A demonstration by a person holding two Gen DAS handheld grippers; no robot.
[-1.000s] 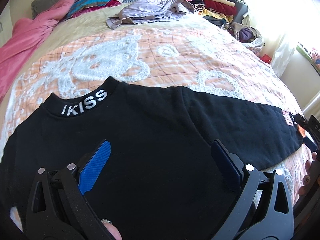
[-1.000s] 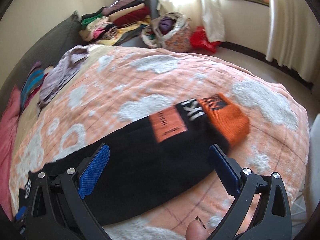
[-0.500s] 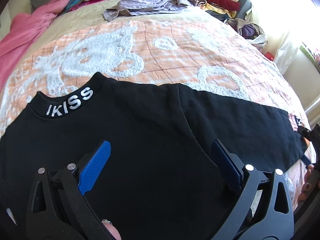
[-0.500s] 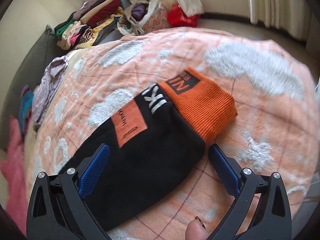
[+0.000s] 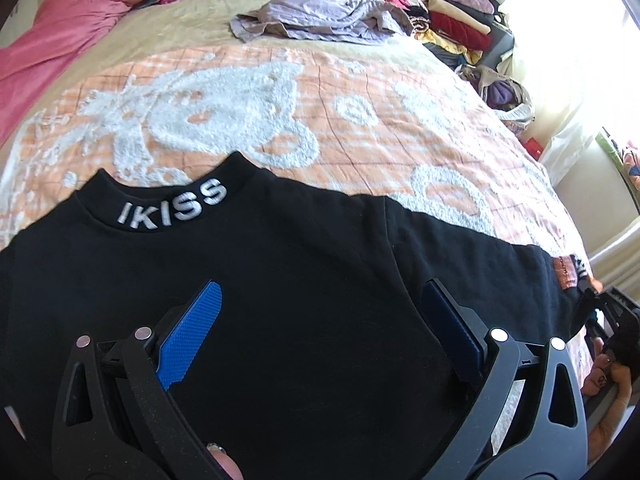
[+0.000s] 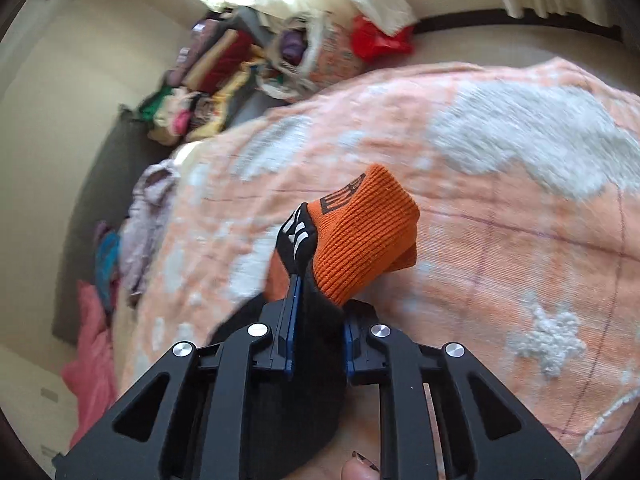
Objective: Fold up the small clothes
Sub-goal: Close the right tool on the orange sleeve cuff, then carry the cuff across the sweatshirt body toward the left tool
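Since a second ago my right gripper [image 6: 316, 300] has dropped onto the sleeve [image 6: 304, 320] and its jaws are closing, pads pinching the black fabric just behind the orange ribbed cuff [image 6: 364, 236], which now stands bunched above the peach-and-white bedspread [image 6: 520, 208]. I see the black sweatshirt [image 5: 280, 280], "IKISS" on its collar [image 5: 172, 208], spread flat across the bed. My left gripper [image 5: 320, 332] hovers over its chest, blue fingers [image 5: 188, 332] wide apart, holding nothing. Stacked clothes [image 5: 448, 20] crowd the far corner.
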